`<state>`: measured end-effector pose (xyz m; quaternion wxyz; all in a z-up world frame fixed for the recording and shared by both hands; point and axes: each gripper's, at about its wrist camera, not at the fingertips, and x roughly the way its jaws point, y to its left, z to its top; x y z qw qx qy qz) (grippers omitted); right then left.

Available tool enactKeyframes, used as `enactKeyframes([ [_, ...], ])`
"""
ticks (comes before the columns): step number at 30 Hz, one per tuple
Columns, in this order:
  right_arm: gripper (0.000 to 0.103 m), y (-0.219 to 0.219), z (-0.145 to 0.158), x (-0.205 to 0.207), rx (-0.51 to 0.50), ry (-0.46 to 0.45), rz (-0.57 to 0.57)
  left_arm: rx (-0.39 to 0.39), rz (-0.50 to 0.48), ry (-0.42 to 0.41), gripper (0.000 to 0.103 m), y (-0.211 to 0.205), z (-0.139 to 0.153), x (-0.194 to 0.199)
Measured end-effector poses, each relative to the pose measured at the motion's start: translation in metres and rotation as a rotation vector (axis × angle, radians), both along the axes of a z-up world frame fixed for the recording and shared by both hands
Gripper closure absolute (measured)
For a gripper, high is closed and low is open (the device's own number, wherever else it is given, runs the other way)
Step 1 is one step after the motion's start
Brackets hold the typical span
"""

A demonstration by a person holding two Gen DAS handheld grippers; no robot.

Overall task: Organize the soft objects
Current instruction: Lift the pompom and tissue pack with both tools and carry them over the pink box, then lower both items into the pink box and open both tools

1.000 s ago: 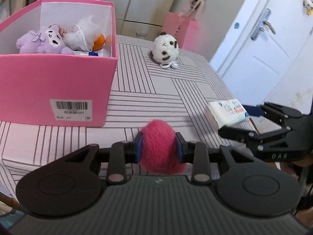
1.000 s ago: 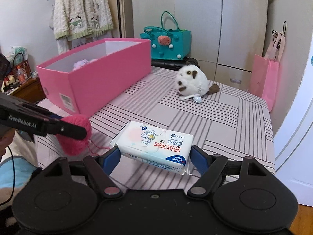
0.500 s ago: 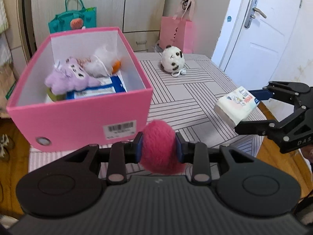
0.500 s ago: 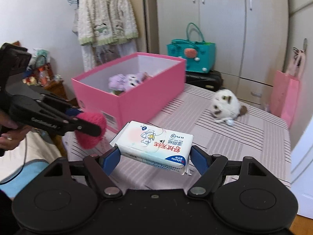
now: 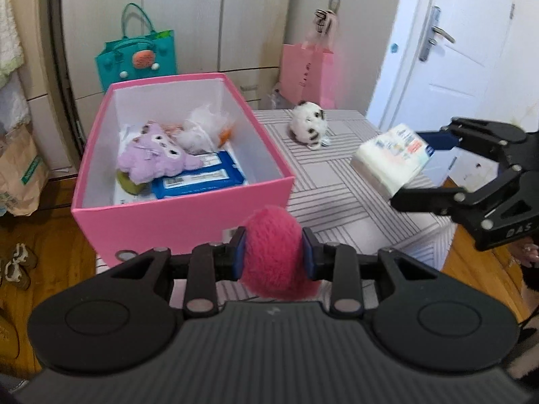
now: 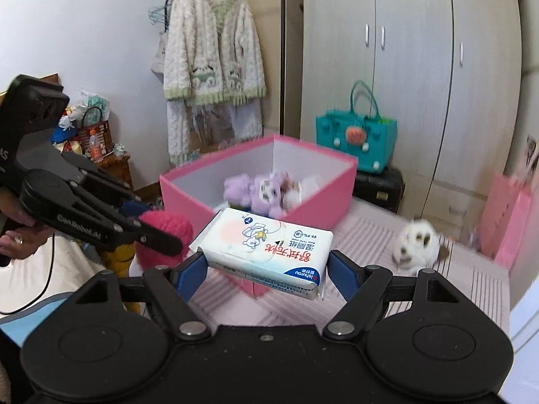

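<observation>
My left gripper (image 5: 273, 256) is shut on a fuzzy pink ball (image 5: 274, 252), held in the air just in front of the pink box (image 5: 182, 219). In the right wrist view the same ball (image 6: 168, 232) shows at the left gripper's tips. My right gripper (image 6: 267, 269) is shut on a white pack of tissues (image 6: 266, 249), lifted above the striped table; the left wrist view shows that pack (image 5: 392, 158) to the right of the box. Inside the box lie a purple plush (image 5: 151, 153), blue wipe packs (image 5: 198, 178) and white soft items. A white panda plush (image 5: 308, 126) sits on the table behind.
The striped table (image 5: 337, 181) carries the box at its left side. A teal bag (image 5: 138, 57) and a pink bag (image 5: 306, 70) stand behind by the wardrobe. A white door (image 5: 454, 50) is at the right. A cardigan (image 6: 212, 57) hangs at the left wall.
Both grippers have risen with their loads, so the views now look down into the box from higher. The tissue pack left the table surface and hangs beside the box.
</observation>
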<state>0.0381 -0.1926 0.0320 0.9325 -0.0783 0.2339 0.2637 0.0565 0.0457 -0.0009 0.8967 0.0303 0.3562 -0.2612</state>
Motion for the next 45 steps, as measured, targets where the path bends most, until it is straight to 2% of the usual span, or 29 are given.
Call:
enactKeyframes([
  [6, 0.021, 0.013, 0.015, 0.02, 0.032, -0.046, 0.014, -0.063, 0.007, -0.068, 0.071, 0.007, 0.014, -0.001],
  [10, 0.021, 0.012, 0.023, 0.041, 0.095, -0.045, 0.026, -0.116, 0.026, -0.124, 0.071, 0.012, 0.027, 0.005],
  [14, 0.021, 0.025, 0.026, 0.063, 0.03, -0.091, -0.006, -0.151, 0.069, -0.175, 0.071, 0.021, 0.034, 0.021],
  [19, 0.021, 0.038, 0.015, 0.105, -0.047, -0.088, -0.037, -0.135, 0.141, -0.207, 0.071, 0.03, 0.028, 0.062],
  [24, 0.021, 0.049, -0.002, 0.149, -0.102, -0.015, -0.01, -0.16, 0.183, -0.148, 0.071, 0.033, 0.01, 0.111],
  [27, 0.021, 0.064, -0.011, 0.172, -0.176, -0.001, 0.017, -0.171, 0.219, -0.125, 0.071, 0.033, -0.001, 0.137],
  [30, 0.021, 0.075, -0.02, 0.187, -0.286, 0.01, 0.073, -0.121, 0.238, -0.122, 0.071, 0.026, -0.008, 0.162],
  [33, 0.021, 0.08, -0.022, 0.195, -0.359, 0.029, 0.127, -0.109, 0.199, -0.071, 0.071, 0.02, -0.008, 0.184],
  [35, 0.021, 0.084, -0.021, 0.201, -0.368, 0.061, 0.163, -0.096, 0.173, -0.059, 0.071, 0.016, -0.004, 0.195],
  [39, 0.02, 0.091, -0.028, 0.214, -0.369, 0.164, 0.199, -0.087, 0.18, -0.025, 0.071, 0.012, -0.009, 0.21],
  [42, 0.025, 0.099, -0.035, 0.215, -0.397, 0.159, 0.2, -0.109, 0.171, 0.026, 0.071, 0.007, -0.015, 0.218],
  [45, 0.025, 0.103, -0.038, 0.221, -0.409, 0.153, 0.174, -0.114, 0.177, 0.051, 0.07, 0.004, -0.021, 0.222],
])
